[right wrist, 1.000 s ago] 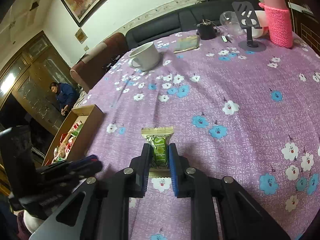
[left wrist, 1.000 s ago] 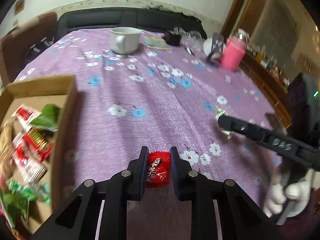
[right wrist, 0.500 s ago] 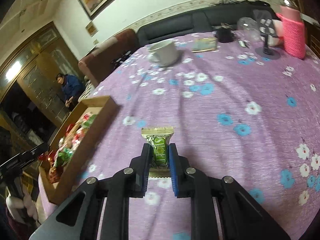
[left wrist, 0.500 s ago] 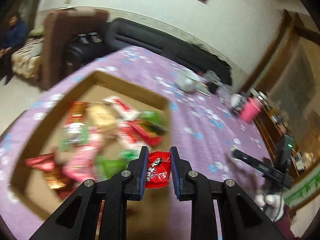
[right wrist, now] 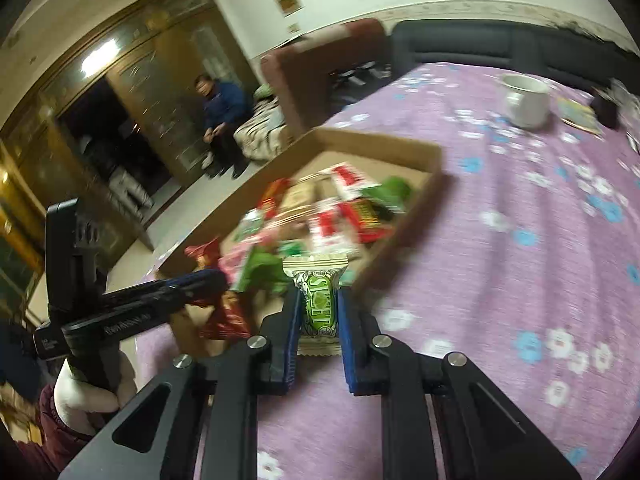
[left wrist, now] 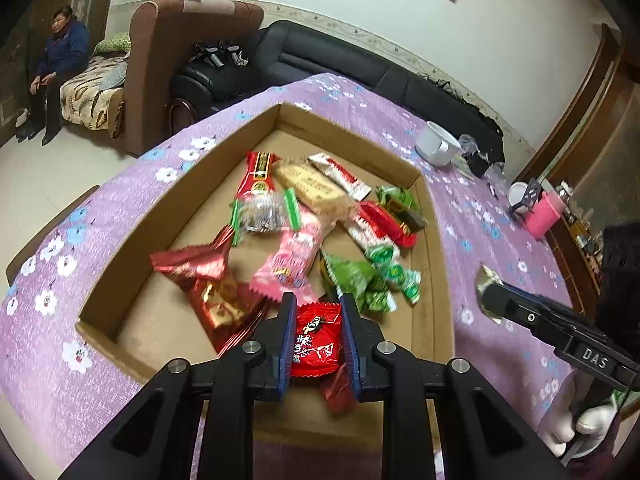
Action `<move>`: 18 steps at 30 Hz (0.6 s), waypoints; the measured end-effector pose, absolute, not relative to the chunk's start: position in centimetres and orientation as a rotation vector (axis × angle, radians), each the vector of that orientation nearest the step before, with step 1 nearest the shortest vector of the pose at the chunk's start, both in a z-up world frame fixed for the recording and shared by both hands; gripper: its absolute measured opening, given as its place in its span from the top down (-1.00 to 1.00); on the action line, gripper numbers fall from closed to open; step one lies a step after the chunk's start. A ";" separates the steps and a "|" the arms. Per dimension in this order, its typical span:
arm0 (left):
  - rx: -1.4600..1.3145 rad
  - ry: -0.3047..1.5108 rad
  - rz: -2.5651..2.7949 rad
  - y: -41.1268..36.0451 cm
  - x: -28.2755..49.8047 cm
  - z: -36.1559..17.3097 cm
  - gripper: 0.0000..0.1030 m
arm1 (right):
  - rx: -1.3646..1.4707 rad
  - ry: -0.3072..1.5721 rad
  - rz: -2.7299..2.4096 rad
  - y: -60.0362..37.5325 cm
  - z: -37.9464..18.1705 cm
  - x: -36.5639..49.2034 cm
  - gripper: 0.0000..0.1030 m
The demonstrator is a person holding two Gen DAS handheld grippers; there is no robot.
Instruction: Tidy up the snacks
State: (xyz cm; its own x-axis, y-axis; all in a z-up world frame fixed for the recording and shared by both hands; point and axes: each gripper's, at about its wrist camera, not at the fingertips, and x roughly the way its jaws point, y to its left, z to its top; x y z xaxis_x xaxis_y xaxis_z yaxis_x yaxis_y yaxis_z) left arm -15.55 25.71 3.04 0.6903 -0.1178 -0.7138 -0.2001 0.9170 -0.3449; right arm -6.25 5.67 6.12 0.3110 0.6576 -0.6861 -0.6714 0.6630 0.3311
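My left gripper [left wrist: 316, 308] is shut on a red snack packet [left wrist: 314, 338] and holds it above the near end of an open cardboard box [left wrist: 172, 216]. The box holds several red, pink, green and beige snack packets [left wrist: 296, 248]. My right gripper [right wrist: 318, 300] is shut on a green and white snack packet [right wrist: 318, 308], just outside the box's near right wall [right wrist: 404, 224]. The left gripper also shows in the right wrist view [right wrist: 208, 280], over the box. The right gripper's tip shows in the left wrist view [left wrist: 490, 294].
The box lies on a table with a purple flowered cloth [left wrist: 480, 216]. A white mug [left wrist: 436, 146], a pink bottle [left wrist: 542, 216] and small items stand at the far side. A black sofa [left wrist: 352, 64], a brown armchair and a seated person [left wrist: 56, 60] are behind.
Both grippers have moved left from the open tablecloth to the box, each still holding its packet. The left gripper is now over the box's near end.
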 end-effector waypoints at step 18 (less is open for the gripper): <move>-0.304 0.702 0.106 24.7 -17.8 6.4 -0.34 | -0.083 0.876 0.856 9.1 5.8 -8.2 0.34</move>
